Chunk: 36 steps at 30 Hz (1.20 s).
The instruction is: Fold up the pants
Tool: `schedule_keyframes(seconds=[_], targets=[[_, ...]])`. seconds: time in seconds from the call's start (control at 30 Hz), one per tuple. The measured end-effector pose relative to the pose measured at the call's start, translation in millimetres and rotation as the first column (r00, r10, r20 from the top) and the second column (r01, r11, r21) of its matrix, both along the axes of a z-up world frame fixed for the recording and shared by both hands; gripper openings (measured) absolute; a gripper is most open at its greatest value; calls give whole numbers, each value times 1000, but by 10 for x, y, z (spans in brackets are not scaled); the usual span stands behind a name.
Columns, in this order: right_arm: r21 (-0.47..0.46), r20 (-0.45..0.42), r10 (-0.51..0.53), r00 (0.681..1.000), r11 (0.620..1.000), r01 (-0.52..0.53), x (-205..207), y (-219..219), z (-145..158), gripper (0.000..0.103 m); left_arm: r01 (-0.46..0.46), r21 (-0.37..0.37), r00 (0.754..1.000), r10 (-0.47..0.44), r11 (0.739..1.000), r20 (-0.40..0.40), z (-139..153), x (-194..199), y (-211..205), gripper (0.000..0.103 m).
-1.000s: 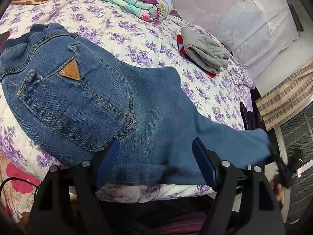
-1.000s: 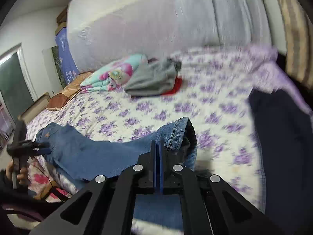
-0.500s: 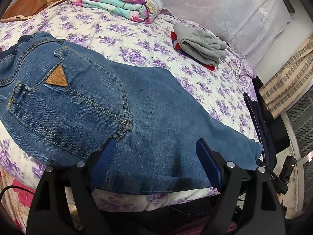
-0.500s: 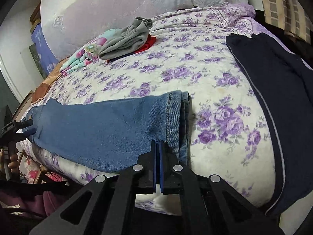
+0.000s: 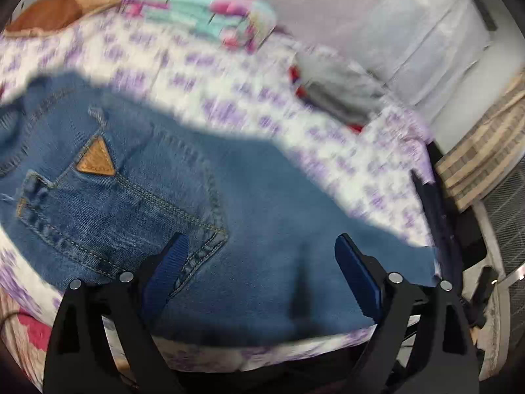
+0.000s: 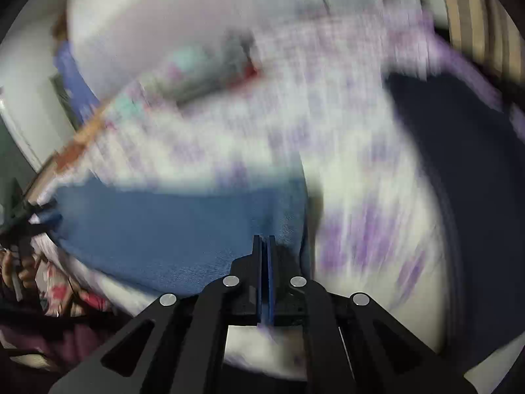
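1. Jeans (image 5: 203,216) lie flat along the near edge of the bed (image 5: 203,75), doubled lengthwise, back pocket (image 5: 108,203) up. Long axis runs left-right in my left view: waist far left, hems far right.
2. Left gripper (image 5: 259,269): jaws wide, have just been opening. Denim sits under and between the pads, but they don't press it. Nothing held. It hovers over the seat/thigh part, just right of the pocket corner.
3. Right gripper (image 6: 265,256): jaws closed flat together at the hem end (image 6: 288,216). View is badly smeared, so I can't tell if a cloth edge is pinched between the pads or they just rest on it. In this view the leg runs away to the left, toward the left gripper (image 6: 19,216) at the far end.
4. Key relation: the two grippers sit at opposite ends of the long axis. Right is at the hems, left is nearer the waist.
5. My read: the garment is laid out and the next fold is crosswise, hems carried along the axis toward the waist. Right hand is placed for that; left could pin the middle or the waist.
6. Risk: if right has no real pinch, the hem stays behind on the lift. I'd want a clear frame first.
7. Other clothes piles (image 5: 338,92) sit well apart, further up the bed, out of the fold path.
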State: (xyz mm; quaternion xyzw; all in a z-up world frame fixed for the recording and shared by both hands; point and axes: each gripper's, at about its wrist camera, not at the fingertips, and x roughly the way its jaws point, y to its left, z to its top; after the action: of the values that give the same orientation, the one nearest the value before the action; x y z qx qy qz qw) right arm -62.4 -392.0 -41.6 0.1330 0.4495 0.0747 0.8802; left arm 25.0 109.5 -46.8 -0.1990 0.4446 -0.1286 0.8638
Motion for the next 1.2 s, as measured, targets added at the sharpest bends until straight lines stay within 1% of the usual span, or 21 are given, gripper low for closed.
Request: schedule_keyframes(seconds=[0.1, 0.17, 0.23, 0.27, 0.33, 0.37, 0.4, 0.47, 0.53, 0.6, 0.63, 0.7, 0.73, 0.8, 0.9, 0.97, 1.0, 1.03, 1.07, 1.1, 1.2], targets=[[-40, 66, 17, 998, 999, -15, -144, 76, 112, 4, 14, 66, 999, -17, 998, 47, 76, -102, -81, 88], [-23, 77, 7, 997, 1000, -6, -161, 28, 191, 7, 12, 71, 999, -14, 997, 41, 79, -122, -58, 88], [-47, 79, -13, 997, 999, 17, -144, -22, 291, 7, 0, 65, 999, -3, 998, 41, 88, -173, 4, 88], [-64, 95, -28, 995, 997, 34, -145, -31, 357, 7, -9, 90, 999, 5, 996, 47, 94, -206, 25, 88], [-69, 164, -53, 985, 995, 66, -182, -62, 551, 7, -15, 133, 999, 9, 991, 41, 39, -234, 74, 88], [-49, 192, -34, 981, 998, 44, -174, -29, 647, 10, -7, 140, 1000, 3, 990, 27, -22, -230, 89, 87], [-41, 184, 7, 983, 999, 1, -125, 53, 667, 21, -2, 151, 1000, -2, 989, 27, -85, -247, 93, 86], [-103, 75, 82, 994, 992, -74, 68, 310, 541, 42, 0, 204, 999, -10, 979, 50, -92, -287, 23, 87], [-131, 15, 120, 993, 984, -117, 248, 520, 457, 42, -1, 264, 998, -17, 965, 63, -76, -301, -62, 88], [-67, 40, 173, 984, 983, -170, 383, 697, 565, 43, 6, 266, 997, -27, 964, 78, -1, -295, -75, 88], [-7, 86, 232, 969, 973, -232, 507, 874, 730, 46, 14, 259, 995, -40, 966, 92, 65, -284, -74, 88], [38, 152, 307, 939, 948, -316, 667, 1201, 946, 79, 10, 268, 990, -47, 963, 132, 216, -253, -66, 91], [68, 186, 368, 911, 920, -386, 844, 1441, 1059, 84, 7, 273, 987, -50, 962, 151, 279, -227, -57, 93], [120, 171, 460, 871, 868, -482, 1171, 1805, 1089, 84, -4, 286, 986, -44, 958, 161, 324, -159, -50, 96], [255, 75, 556, 828, 792, -555, 1821, 2340, 882, 84, -15, 299, 996, -12, 954, 89, 167, 34, 50, 96], [349, -16, 616, 788, 742, -573, 2202, 2703, 650, 84, -13, 264, 1000, 6, 964, 27, 1, 107, 177, 95], [382, -52, 643, 764, 719, -580, 2305, 2847, 553, 81, -7, 237, 1000, 2, 971, 22, -49, 96, 229, 95], [414, -91, 676, 731, 693, -590, 2441, 3039, 428, 79, -2, 241, 1000, -5, 970, 31, -51, 73, 229, 95], [418, -113, 693, 712, 683, -599, 2482, 3151, 358, 79, 4, 255, 999, -13, 967, 36, -56, 53, 214, 95], [429, -151, 719, 679, 666, -610, 2548, 3298, 263, 75, 13, 272, 999, -25, 962, 41, -68, 37, 197, 95], [506, -222, 797, 562, 587, -632, 2580, 3617, 92, 61, 26, 266, 998, -40, 964, 50, -83, 16, 208, 95]])
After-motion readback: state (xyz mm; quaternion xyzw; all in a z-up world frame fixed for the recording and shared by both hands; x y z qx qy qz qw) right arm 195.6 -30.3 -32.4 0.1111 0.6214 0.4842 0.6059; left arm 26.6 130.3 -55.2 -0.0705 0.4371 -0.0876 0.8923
